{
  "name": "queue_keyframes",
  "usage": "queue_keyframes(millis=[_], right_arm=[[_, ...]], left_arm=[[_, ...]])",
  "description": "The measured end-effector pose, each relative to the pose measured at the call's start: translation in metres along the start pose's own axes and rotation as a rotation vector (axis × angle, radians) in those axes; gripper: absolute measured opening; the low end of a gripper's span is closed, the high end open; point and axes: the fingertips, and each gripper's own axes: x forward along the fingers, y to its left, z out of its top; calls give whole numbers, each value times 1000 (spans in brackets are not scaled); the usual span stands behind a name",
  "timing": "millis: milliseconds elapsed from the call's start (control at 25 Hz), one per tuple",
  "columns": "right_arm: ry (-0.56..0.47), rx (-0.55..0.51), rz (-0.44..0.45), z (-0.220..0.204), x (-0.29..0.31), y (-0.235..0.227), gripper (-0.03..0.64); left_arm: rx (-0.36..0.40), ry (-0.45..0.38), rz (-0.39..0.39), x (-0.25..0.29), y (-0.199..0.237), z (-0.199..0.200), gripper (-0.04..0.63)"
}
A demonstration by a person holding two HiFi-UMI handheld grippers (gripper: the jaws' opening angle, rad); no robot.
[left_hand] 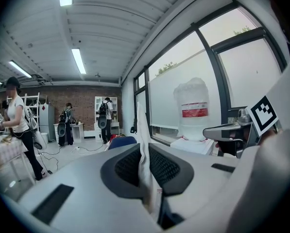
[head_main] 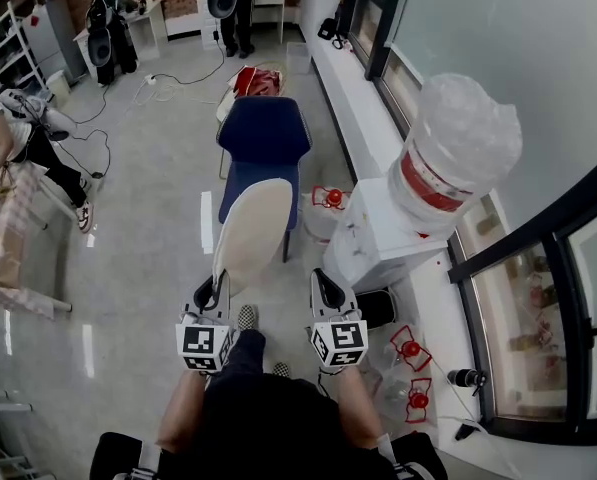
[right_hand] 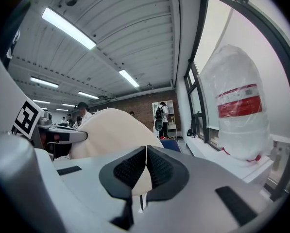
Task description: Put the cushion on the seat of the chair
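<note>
Cushion (head_main: pixel 253 230): cream, oval, held on edge in the air short of the blue chair (head_main: pixel 266 133), whose seat is bare. Left gripper (head_main: pixel 216 290): jaws narrow, clamped on the cushion's lower end; the left gripper view alone shows the thin cream edge (left_hand: pixel 144 149) pinched between the pads. Right gripper (head_main: pixel 323 280): beside the cushion, apart from it in the head view; in the right gripper view its pads meet with nothing between them, and the cushion's broad face (right_hand: pixel 108 130) stands behind them. Water bottle (head_main: pixel 458 153): on a dispenser, right of the chair.
</note>
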Motion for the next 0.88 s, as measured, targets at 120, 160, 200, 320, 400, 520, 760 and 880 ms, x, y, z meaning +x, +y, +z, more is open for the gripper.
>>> queue_keyframes(millis=[120, 160, 200, 320, 400, 520, 760, 880], right_arm=[[7, 3, -14, 1, 27, -9, 31], [8, 5, -19, 2, 37, -11, 31], [11, 6, -24, 4, 47, -13, 31], [19, 13, -36, 11, 77, -19, 31], [26, 16, -45, 15, 98, -20, 31], [35, 20, -63, 21, 129, -22, 31], [54, 13, -107, 32, 188, -21, 31], [58, 10, -134, 37, 216, -19, 31]], left_arm=[[-2, 3, -19, 28, 13, 0, 38], [-5, 5, -25, 37, 18, 1, 38], [-10, 6, -31, 47, 24, 2, 38], [-20, 13, -49, 77, 41, 8, 38], [-22, 17, -63, 97, 54, 12, 38], [-28, 23, -83, 126, 75, 17, 38], [-42, 37, -133, 178, 119, 19, 38], [-44, 46, -165, 205, 138, 16, 38]])
